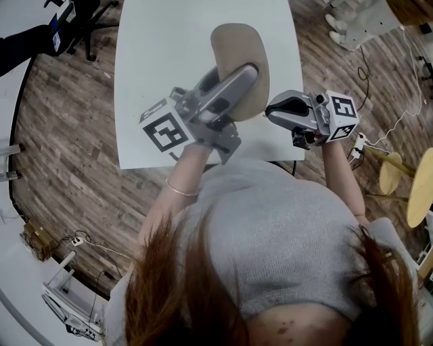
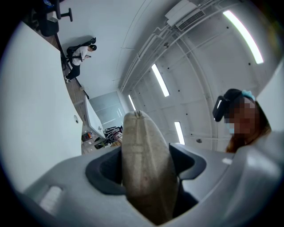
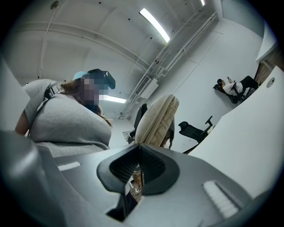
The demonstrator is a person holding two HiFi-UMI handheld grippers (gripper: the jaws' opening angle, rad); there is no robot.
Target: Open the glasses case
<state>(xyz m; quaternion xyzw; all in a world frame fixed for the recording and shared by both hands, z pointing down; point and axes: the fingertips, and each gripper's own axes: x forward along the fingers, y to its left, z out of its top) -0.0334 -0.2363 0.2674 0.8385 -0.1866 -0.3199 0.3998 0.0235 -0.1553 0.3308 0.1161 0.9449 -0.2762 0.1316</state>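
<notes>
A beige fabric glasses case [image 1: 233, 47] is held above the white table [image 1: 155, 74], standing on edge. My left gripper [image 1: 243, 78] is shut on its lower half, one grey finger lying across its face. In the left gripper view the case [image 2: 140, 133] fills the gap of the left gripper [image 2: 146, 167], seam uppermost. My right gripper [image 1: 270, 111] is shut, its tip at the case's right edge. In the right gripper view the right gripper [image 3: 140, 153] has its pads together just under the case [image 3: 157, 117]; whether a thin tab is pinched I cannot tell.
Wooden stools [image 1: 390, 172] stand on the plank floor to the right, with cables [image 1: 379, 128] nearby. A black office chair [image 1: 81, 20] is at the far left corner. The person's grey-clad body fills the near side of the table.
</notes>
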